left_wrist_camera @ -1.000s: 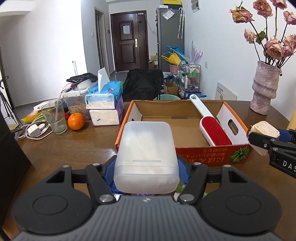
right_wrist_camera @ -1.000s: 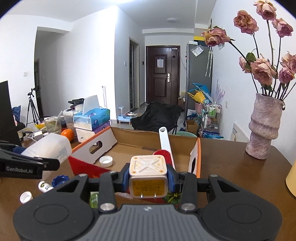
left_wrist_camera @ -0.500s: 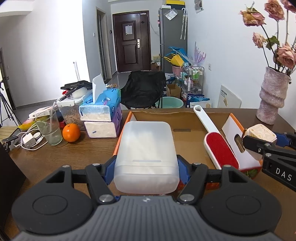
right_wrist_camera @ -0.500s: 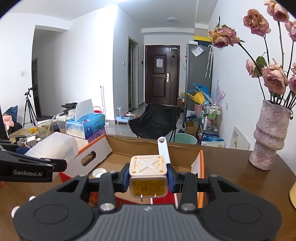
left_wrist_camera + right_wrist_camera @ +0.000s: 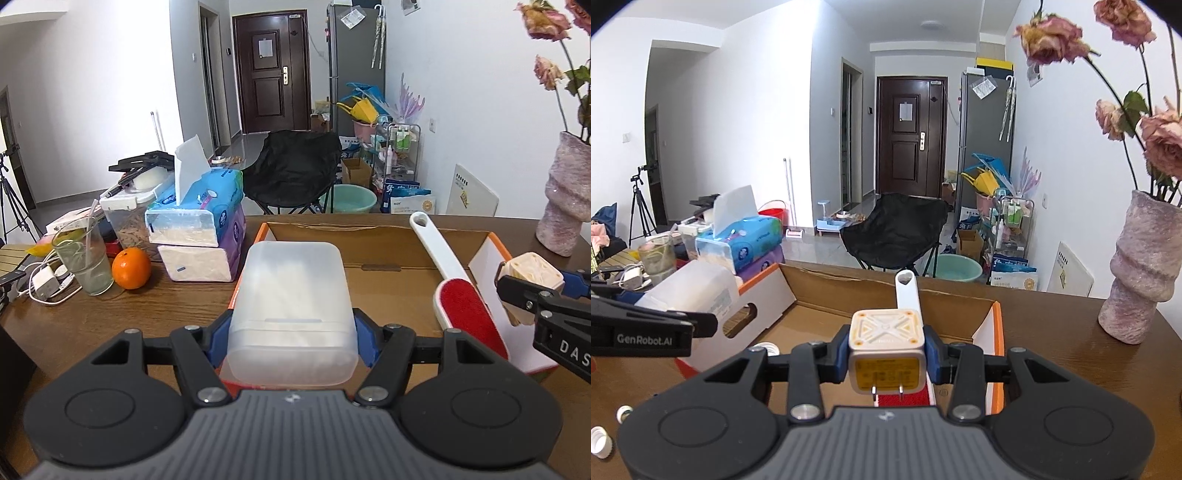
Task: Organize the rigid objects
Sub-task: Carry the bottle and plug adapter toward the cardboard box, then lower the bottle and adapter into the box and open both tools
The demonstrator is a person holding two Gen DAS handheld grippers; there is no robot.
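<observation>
Both grippers had moved forward over the cardboard box since a second ago. Left gripper pinched the white plastic tub, held above the box's near left edge. Right gripper pinched the plug cube over the lint brush. Open box floor lay toward 12 o'clock from both, the tub's long side pointing that way. Both grippers were held level.

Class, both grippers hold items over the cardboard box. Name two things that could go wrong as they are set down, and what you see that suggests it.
1. The translucent container held by the left gripper looks wide; lowering it may catch the cardboard box wall.
2. The charger plug in the right gripper hangs above the lint brush; released there, it could land on it and tumble.
</observation>
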